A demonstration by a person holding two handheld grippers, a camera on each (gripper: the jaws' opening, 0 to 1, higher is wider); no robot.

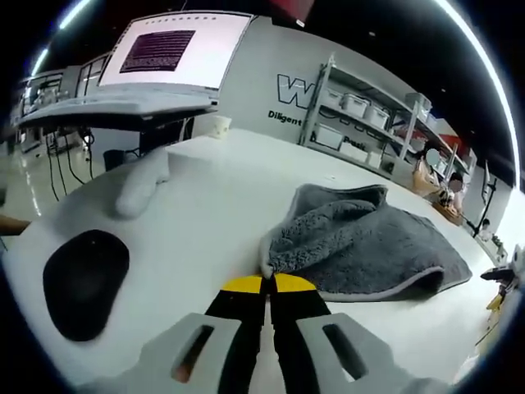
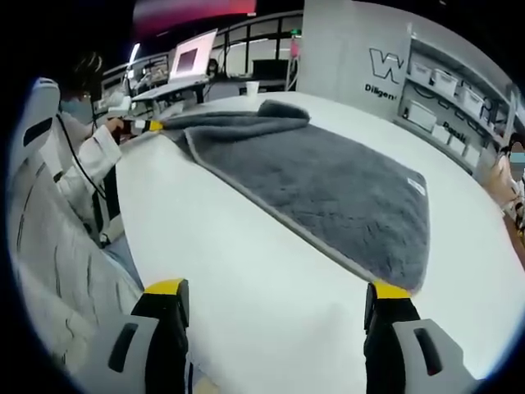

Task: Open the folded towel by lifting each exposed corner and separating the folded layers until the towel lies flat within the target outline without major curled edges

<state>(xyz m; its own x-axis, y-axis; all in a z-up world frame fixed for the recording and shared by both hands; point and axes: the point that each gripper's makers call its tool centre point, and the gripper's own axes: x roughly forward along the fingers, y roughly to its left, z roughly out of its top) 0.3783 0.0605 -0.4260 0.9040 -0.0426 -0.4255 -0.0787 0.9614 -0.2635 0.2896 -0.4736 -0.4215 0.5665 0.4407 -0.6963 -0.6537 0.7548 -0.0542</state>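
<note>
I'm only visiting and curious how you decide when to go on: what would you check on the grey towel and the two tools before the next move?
1. Left gripper has a corner: ok, its jaws are shut on the towel edge.
2. Right gripper ready to take hold: ok, jaws wide open, nothing between them, the towel's near corner just ahead.
3. Towel fully opened: not ok, the end near the left gripper is still bunched and folded over.
4. Edges free of curl: not ok at the bunched end; the end near the right gripper looks flat.
5. Towel inside the target outline: cannot tell, no outline is visible on the white table.
</note>
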